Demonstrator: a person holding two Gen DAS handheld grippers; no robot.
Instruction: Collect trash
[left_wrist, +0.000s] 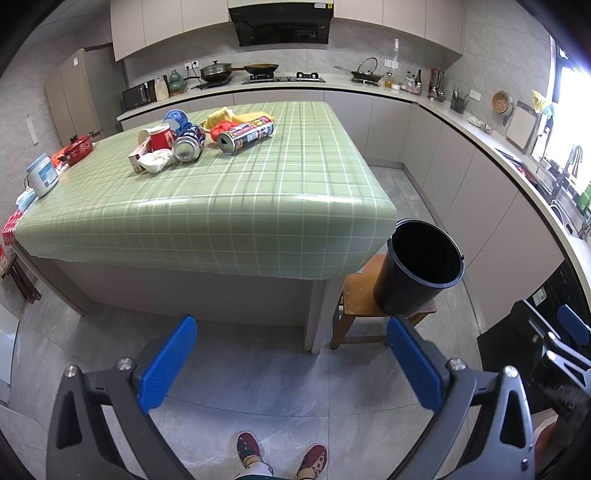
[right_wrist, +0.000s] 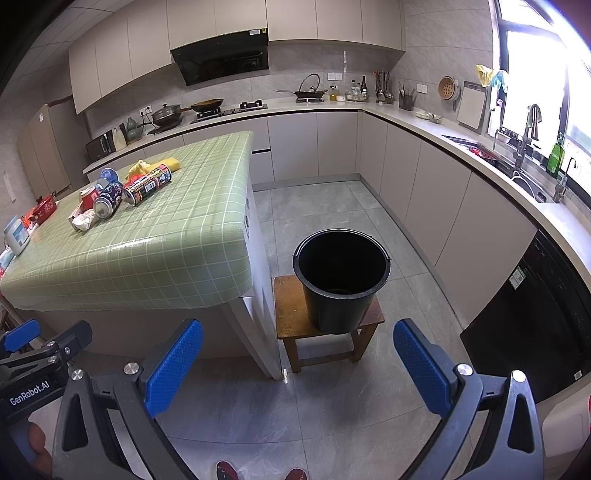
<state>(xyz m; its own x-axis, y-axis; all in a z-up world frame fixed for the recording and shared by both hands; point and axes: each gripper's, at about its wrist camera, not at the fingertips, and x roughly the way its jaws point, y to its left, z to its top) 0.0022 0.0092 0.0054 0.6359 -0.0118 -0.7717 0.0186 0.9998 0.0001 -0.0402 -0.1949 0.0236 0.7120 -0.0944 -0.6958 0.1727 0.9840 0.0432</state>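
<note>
Both grippers — left (left_wrist: 291, 363), right (right_wrist: 297, 365) — hang wide open, empty; trash (left_wrist: 192, 138) lies far ahead-left on the table (left_wrist: 229, 206), so close in first, bucket (right_wrist: 341, 277) ahead.

Microwave (left_wrist: 139, 96) on counter, wok (left_wrist: 260, 68), sink faucet (right_wrist: 527, 133), red pot (left_wrist: 78, 146)

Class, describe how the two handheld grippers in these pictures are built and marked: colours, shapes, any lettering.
Both the left gripper and the right gripper have dark grey triangular-cutout arms, silver bolts and blue textured rectangular pads. White "GenRobot.AI" lettering marks the left gripper's body.
</note>
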